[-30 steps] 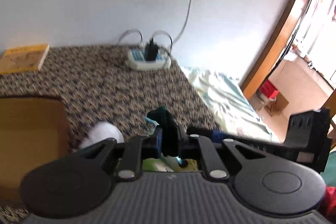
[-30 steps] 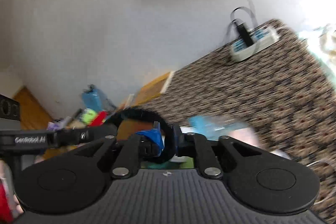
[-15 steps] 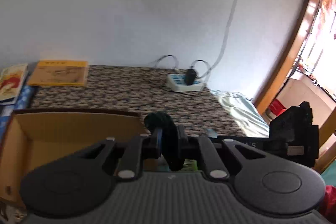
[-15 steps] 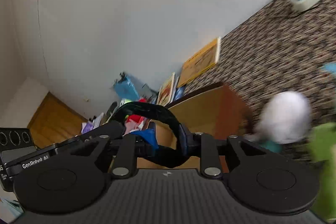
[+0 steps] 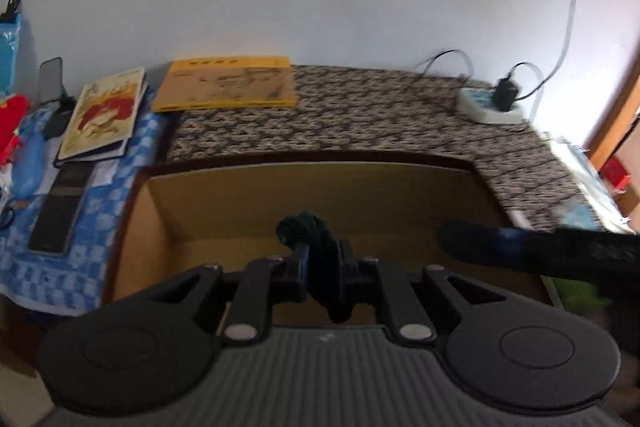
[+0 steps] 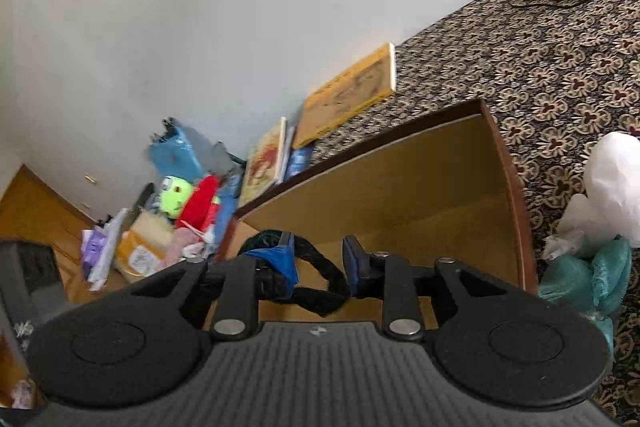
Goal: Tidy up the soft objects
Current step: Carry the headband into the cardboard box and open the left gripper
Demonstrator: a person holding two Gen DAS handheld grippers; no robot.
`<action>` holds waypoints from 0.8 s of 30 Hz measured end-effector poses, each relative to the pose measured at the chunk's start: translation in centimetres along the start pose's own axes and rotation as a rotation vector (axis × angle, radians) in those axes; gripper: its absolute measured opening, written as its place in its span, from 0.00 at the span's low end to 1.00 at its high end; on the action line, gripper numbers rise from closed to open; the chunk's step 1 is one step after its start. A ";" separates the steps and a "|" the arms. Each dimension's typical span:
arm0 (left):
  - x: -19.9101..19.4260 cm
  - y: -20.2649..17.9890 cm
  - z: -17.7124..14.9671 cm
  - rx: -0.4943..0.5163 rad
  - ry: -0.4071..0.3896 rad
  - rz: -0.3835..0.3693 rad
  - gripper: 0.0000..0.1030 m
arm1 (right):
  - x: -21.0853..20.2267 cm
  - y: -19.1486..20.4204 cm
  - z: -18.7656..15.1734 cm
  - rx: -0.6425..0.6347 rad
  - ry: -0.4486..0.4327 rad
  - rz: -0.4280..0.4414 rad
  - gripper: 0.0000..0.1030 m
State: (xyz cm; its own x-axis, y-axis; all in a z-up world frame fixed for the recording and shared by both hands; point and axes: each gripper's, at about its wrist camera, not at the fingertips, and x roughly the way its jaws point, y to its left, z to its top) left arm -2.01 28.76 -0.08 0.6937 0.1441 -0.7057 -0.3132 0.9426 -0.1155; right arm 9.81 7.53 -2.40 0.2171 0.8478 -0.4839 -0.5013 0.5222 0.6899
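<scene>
Left wrist view: left gripper clamped tight on dark green fabric loop, hanging over open cardboard box. Yellow book at 11 o'clock, power strip at 2 o'clock, other gripper's blurry black arm poking in at 3.

Right wrist view: right gripper jaws spread apart, loop draped against its left finger only. White plush at 3 o'clock on patterned cloth, teal one just below it. Clutter pile at 9.

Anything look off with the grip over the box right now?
Yes. The right gripper has opened, while the left gripper is shut on the dark cloth, so it hangs from one side only above the box.
</scene>
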 end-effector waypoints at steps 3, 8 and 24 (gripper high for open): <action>1.7 1.0 1.1 0.015 0.005 0.046 0.09 | 0.4 0.1 -0.4 -0.008 0.003 -0.031 0.10; 4.4 2.7 2.1 0.020 0.072 0.166 0.18 | 1.5 0.5 -0.7 -0.021 0.027 -0.068 0.10; 5.1 4.1 -0.1 0.100 0.151 0.362 0.61 | 5.3 0.2 -0.9 -0.056 0.147 -0.222 0.11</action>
State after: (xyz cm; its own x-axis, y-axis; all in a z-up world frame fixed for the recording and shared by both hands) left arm 0.19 33.31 -4.23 0.4448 0.4330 -0.7840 -0.4495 0.8651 0.2227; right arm 10.06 12.09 -5.32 0.2050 0.6888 -0.6954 -0.5016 0.6840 0.5296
